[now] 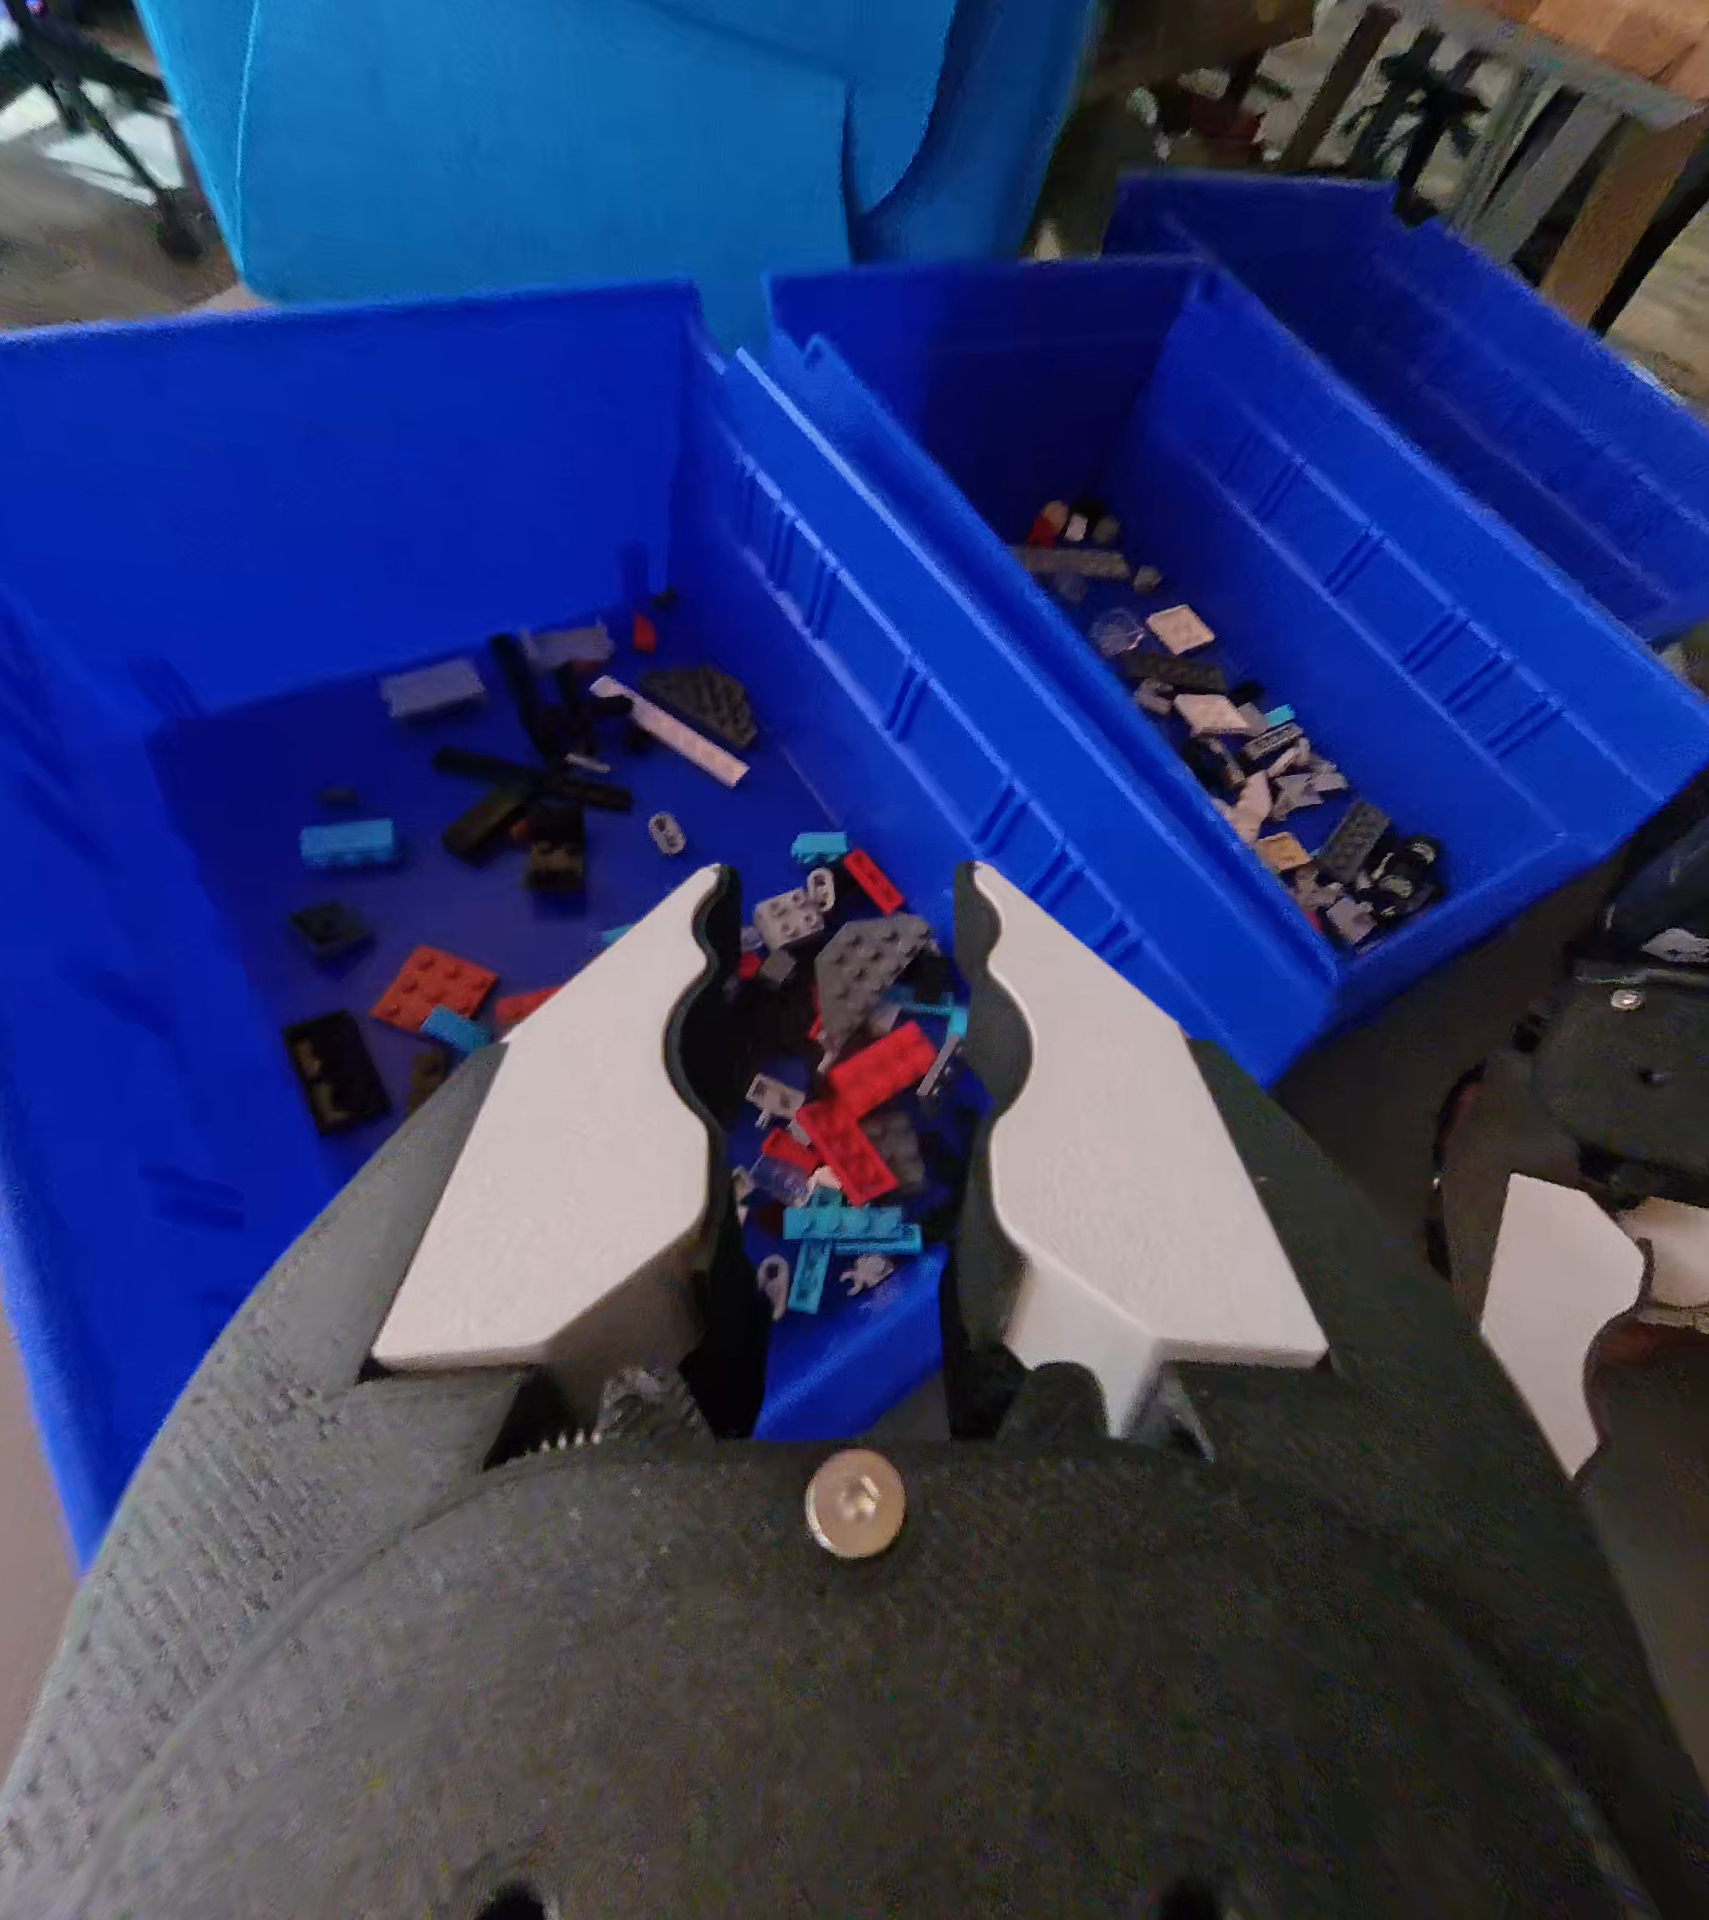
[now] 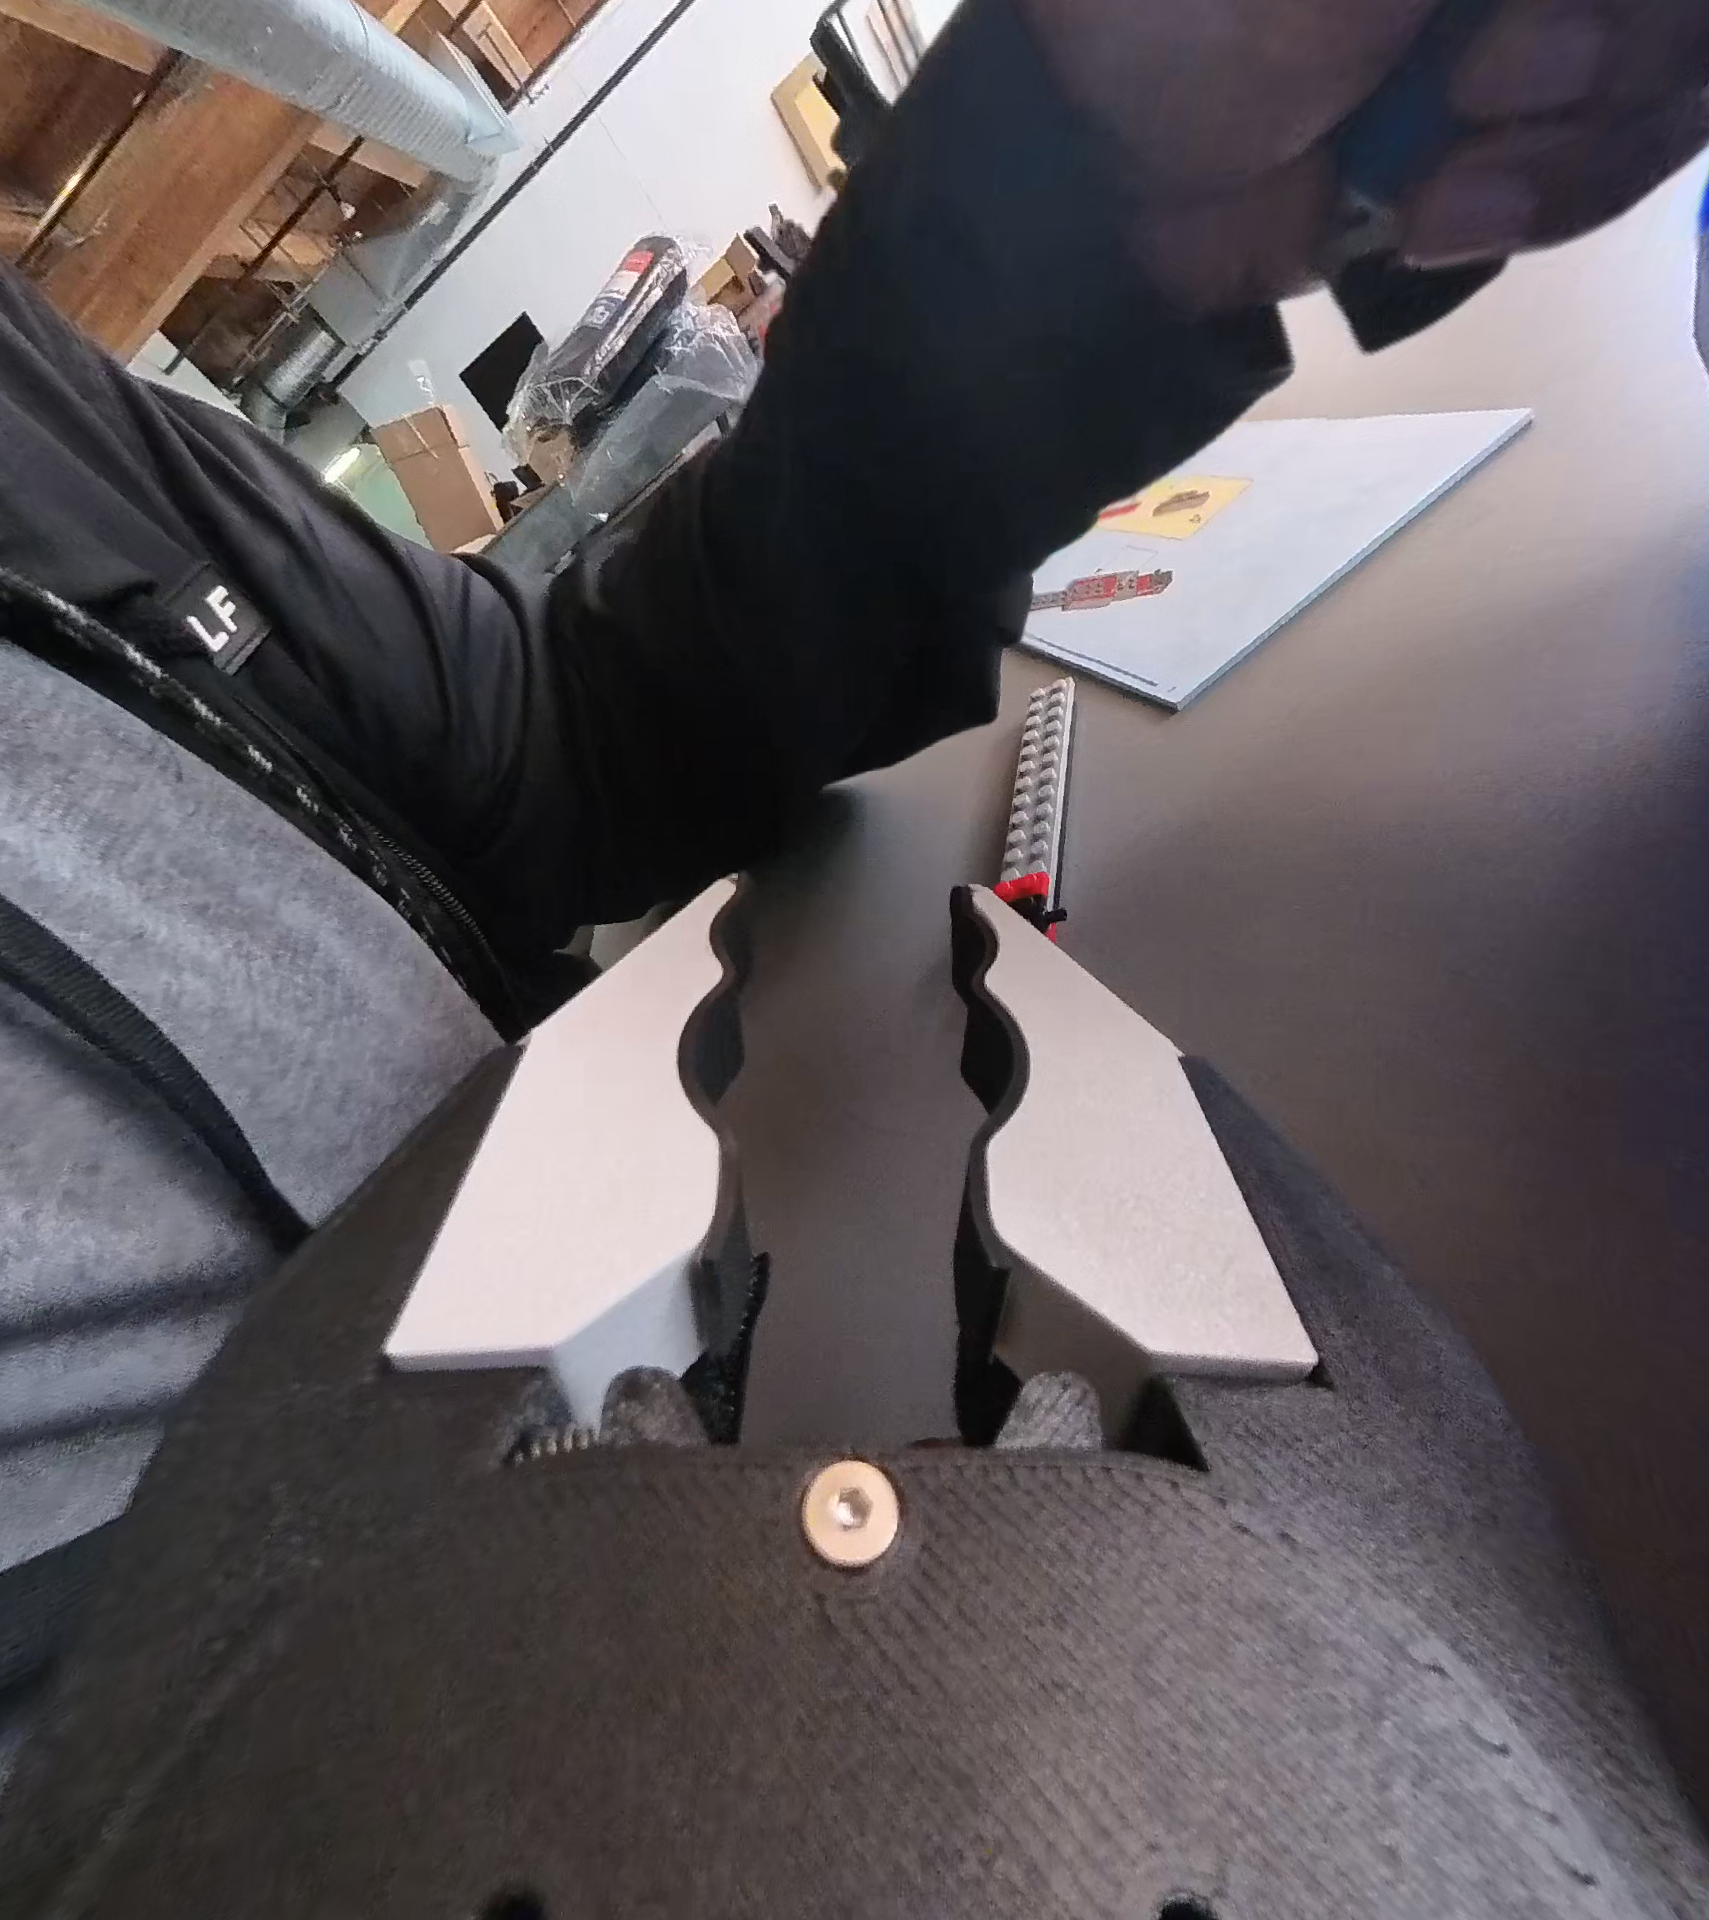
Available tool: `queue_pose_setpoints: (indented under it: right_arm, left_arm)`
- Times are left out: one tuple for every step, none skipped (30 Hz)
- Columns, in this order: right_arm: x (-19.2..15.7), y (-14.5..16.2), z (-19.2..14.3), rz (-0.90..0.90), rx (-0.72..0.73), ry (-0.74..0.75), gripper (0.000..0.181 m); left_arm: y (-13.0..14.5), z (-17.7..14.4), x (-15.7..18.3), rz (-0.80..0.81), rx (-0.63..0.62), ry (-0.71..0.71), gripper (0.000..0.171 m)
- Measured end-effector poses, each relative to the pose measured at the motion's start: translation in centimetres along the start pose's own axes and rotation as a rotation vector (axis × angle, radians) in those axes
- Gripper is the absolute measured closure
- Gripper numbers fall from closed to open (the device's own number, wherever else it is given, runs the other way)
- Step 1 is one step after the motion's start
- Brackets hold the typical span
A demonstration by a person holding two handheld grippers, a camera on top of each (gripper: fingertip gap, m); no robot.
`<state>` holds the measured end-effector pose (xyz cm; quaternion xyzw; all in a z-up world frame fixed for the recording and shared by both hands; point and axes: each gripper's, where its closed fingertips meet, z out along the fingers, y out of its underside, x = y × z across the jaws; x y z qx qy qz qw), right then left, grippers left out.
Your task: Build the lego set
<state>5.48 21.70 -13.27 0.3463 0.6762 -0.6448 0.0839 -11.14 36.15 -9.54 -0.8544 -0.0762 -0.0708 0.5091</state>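
My left gripper (image 1: 839,883) is open and empty, held above the near corner of a blue bin (image 1: 414,499) with loose lego pieces: red plates (image 1: 871,1081), a grey wedge plate (image 1: 871,961), light blue and black bits. My right gripper (image 2: 845,899) is open and empty, low over the dark table (image 2: 1401,1039). Just past its right fingertip lies a long grey studded lego assembly (image 2: 1042,800) with a red end (image 2: 1021,888). The other gripper shows at the right edge of the left wrist view (image 1: 1556,1320).
A second blue bin (image 1: 1245,644) with grey and black pieces stands to the right of the first, a third (image 1: 1515,395) behind it. An instruction sheet (image 2: 1276,551) lies on the table. A person's black-sleeved arm (image 2: 829,468) reaches across, close to the right gripper. My right fingertips sit around 20 centimetres from my left ones.
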Motion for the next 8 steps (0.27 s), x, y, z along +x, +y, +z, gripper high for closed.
queue_pose_setpoints:
  right_arm:
    - [0.0, 0.0, 0.0, -0.001, 0.001, 0.0, 0.141]
    - [0.0, 0.0, 0.0, -0.002, 0.002, 0.0, 0.141]
    - [0.0, 0.0, 0.0, -0.002, 0.003, 0.0, 0.141]
    - [0.0, 0.0, 0.0, -0.003, 0.003, 0.0, 0.141]
    - [0.0, 0.0, 0.0, -0.003, 0.004, -0.001, 0.141]
    - [0.0, 0.0, -0.1, -0.003, 0.004, -0.001, 0.141]
    - [0.0, 0.0, 0.0, -0.002, 0.004, -0.001, 0.141]
    - [0.0, 0.0, 0.0, -0.002, 0.004, -0.001, 0.141]
  left_arm:
    - [-0.1, 0.3, 0.4, 0.007, 0.01, 0.016, 0.13]
    - [-0.1, 0.6, 0.8, 0.015, 0.011, 0.027, 0.129]
    - [0.1, 1.0, 1.1, 0.024, 0.007, 0.036, 0.129]
    - [0.3, 1.3, 1.4, 0.031, 0.001, 0.045, 0.129]
    - [0.5, 1.7, 1.6, 0.031, -0.006, 0.052, 0.129]
    - [0.8, 2.1, 1.7, 0.025, -0.014, 0.058, 0.129]
    - [1.2, 2.4, 1.7, 0.012, -0.025, 0.064, 0.129]
    - [1.6, 2.8, 1.7, -0.002, -0.036, 0.072, 0.129]
